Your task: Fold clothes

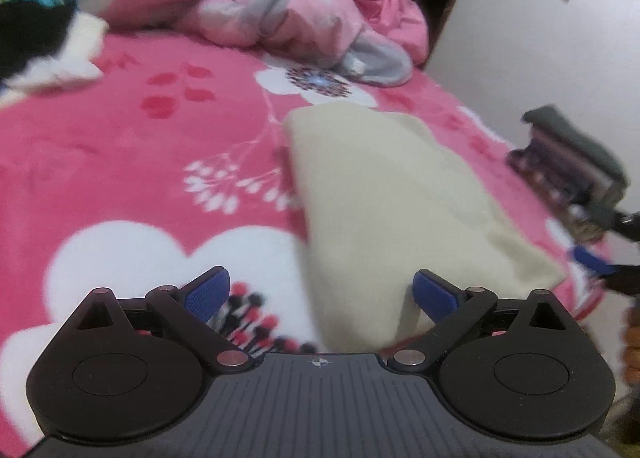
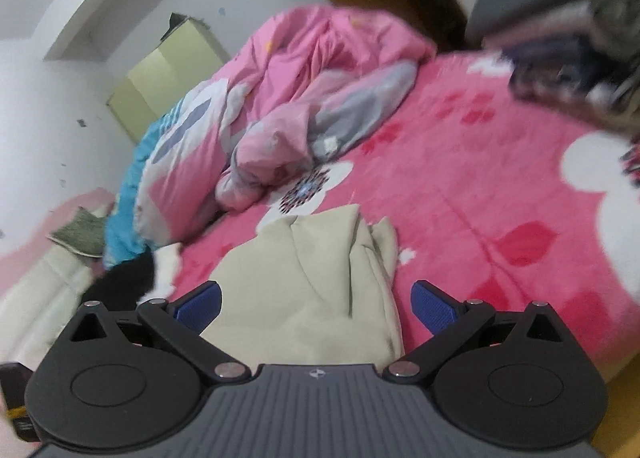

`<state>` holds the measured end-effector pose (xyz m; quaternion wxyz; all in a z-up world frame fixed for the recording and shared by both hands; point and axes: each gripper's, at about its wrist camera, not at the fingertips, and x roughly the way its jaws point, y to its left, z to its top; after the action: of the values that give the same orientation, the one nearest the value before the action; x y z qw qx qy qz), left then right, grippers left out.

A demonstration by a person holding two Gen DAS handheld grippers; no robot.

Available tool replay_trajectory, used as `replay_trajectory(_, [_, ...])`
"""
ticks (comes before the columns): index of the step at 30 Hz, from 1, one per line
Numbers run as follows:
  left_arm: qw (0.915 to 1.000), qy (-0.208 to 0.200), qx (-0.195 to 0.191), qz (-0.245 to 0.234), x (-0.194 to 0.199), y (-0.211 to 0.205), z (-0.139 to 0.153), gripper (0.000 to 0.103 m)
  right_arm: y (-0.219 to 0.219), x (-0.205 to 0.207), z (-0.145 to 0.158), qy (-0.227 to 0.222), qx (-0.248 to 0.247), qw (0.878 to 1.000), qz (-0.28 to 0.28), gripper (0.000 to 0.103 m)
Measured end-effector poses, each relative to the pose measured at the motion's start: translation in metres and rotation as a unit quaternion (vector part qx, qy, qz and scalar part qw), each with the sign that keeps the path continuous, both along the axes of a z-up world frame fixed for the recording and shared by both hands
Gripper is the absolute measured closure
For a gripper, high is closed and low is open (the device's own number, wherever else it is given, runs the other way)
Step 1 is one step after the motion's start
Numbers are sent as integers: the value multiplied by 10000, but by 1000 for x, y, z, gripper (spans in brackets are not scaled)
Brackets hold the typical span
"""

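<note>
Left hand-held gripper point(image 1: 322, 298): its blue pads are seen spread wide apart with nothing between them; it is held low over the bed
Bed cover point(image 1: 132, 161): a pink blanket with white flowers, on which everything lies
Cream garment point(image 1: 384, 193): it is laid flat on the bed cover, ahead and to the right of the left hand-held gripper; its near edge is reached just by the right-side pad, whether touched cannot be told through the blur
Long axis, left view: the cream garment is seen running away from the camera, narrower at the far end, wider at the near end
Right hand-held gripper point(image 2: 316, 304): its jaws are likewise spread wide and empty; the cream garment point(image 2: 308, 290) is centred directly ahead between them, its folds lying lengthwise away
Nearer hand: the right one is judged better lined up on the garment's near end; the left one sits off to its side
Quilt point(image 2: 288, 97): a rumpled pink heap is left well apart at the far end of the bed
Folded stack point(image 1: 576, 161): dark clothes are piled at the right edge
</note>
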<state>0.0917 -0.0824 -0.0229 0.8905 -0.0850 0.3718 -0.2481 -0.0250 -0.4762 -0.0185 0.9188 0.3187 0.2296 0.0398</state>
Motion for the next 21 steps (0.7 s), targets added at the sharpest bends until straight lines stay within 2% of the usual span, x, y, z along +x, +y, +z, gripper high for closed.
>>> replay_trajectory(2, [9996,137,-194,-141,12,0,-4,7,-18,20,-14,95,358,9992,155,4])
replay_trajectory(4, [9984,273,-357,-348,20,-2,-8,17,-35,43,-32,398,785,9954,390,8])
replay_trajectory(6, [9963,412,-512,-547,29,-4,-12,22,-43,61,-46,723,958,9910,587,12])
replay_trajectory(8, [9941,571,-619,-682,36,-7,-17,26,-46,73,-56,1002,990,9873,740,14])
replay_trajectory(12, [9883,878,-875,-893,50,-8,-25,31,-44,84,-55,1187,853,9823,1173,14])
replay_trajectory(15, [9834,1096,-1042,-1007,59,-8,-31,31,-42,89,-55,1325,1029,9741,1519,15])
replay_trajectory(17, [9804,1182,-1122,-1109,64,-10,-34,31,-38,96,-55,1397,972,9709,1684,15])
replay_trajectory(21, [9748,1367,-1254,-1236,76,-14,-38,30,-33,125,-59,1449,1125,9633,1960,17])
